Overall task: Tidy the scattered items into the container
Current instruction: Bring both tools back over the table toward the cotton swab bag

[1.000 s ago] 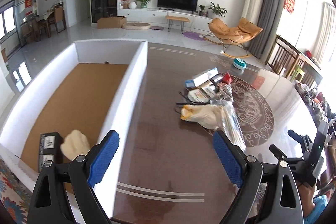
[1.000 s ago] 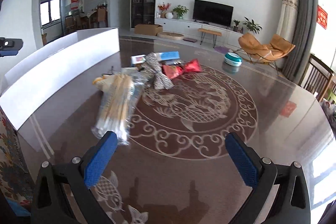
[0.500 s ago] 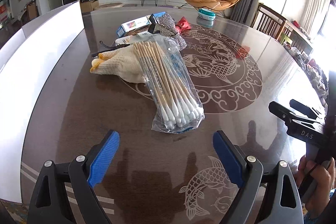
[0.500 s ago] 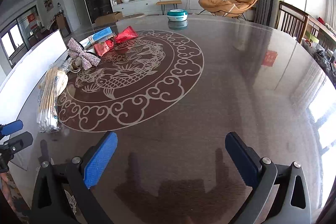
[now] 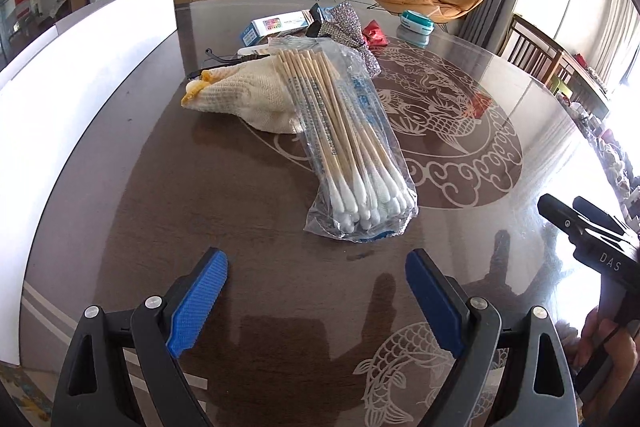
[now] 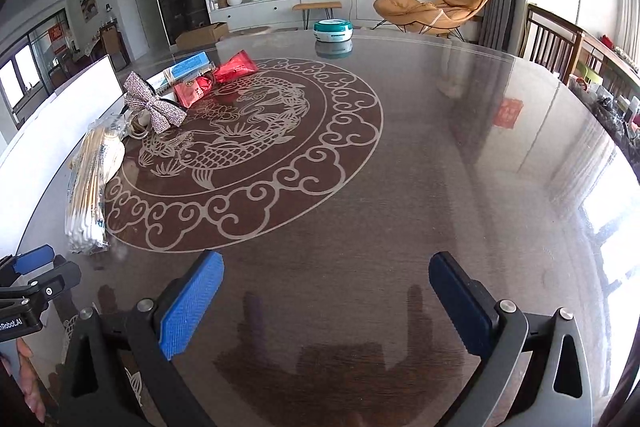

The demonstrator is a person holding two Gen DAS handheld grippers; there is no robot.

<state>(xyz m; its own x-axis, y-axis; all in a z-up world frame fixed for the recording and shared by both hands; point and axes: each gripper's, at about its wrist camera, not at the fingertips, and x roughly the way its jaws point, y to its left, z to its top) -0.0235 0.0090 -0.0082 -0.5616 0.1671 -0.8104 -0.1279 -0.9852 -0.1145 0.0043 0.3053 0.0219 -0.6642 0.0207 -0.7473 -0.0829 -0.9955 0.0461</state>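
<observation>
A clear bag of long cotton swabs lies on the dark table, partly over a cream knitted glove. Behind them sit a blue-and-white box, a glittery bow and red packets. My left gripper stands open just short of the swab bag's near end, nothing between its fingers. The white container's wall runs along the left. In the right wrist view my right gripper is open over bare table, with the swab bag, bow and red packets off to its left.
A teal round tin stands at the far table edge. The right gripper's body and a hand show at the right of the left wrist view; the left gripper's tip shows at the left of the right wrist view. Wooden chairs stand beyond the table's right side.
My left gripper swung from beside the container down toward the swab bag, then held still. My right gripper turned right, away from the pile, and has stayed put since.
</observation>
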